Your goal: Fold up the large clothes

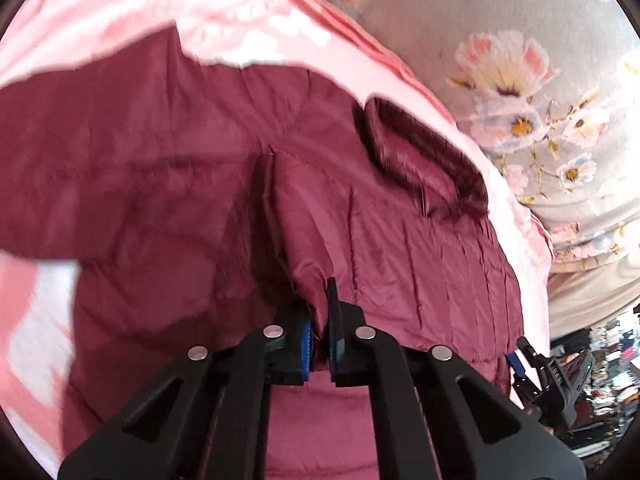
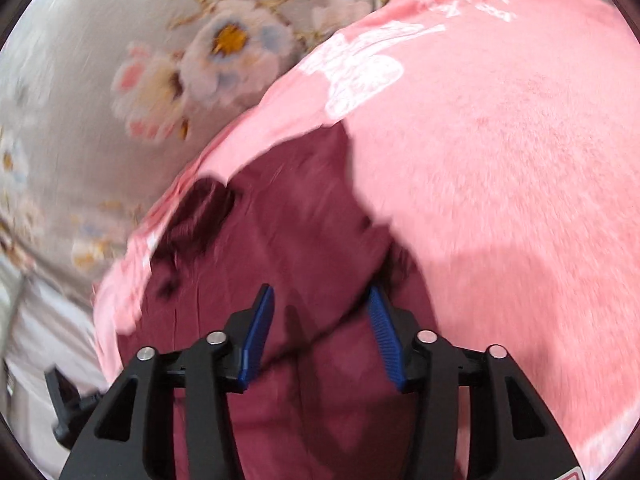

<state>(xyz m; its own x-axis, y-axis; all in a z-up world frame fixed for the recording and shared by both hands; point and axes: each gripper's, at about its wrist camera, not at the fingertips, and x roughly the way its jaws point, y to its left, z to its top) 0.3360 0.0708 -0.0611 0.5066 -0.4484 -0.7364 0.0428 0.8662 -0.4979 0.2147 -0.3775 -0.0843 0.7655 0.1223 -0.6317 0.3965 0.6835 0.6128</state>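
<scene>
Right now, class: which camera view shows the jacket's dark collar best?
The left wrist view: the collar lies fairly sharp, its curved outline plain on the maroon jacket. The right wrist view shows it only as a motion-blurred dark patch.

This is looking like a bedroom in a home. A fluffy pink fleece blanket with white printed shapes is lying spread over a grey bed sheet printed with pink, white and blue flowers, and both are showing the soft, rumpled give of a made-up bed. At the lower right edge of the left wrist view, a crowded, blurred jumble of household odds and ends is showing beyond the bed's edge, too indistinct to identify.
</scene>
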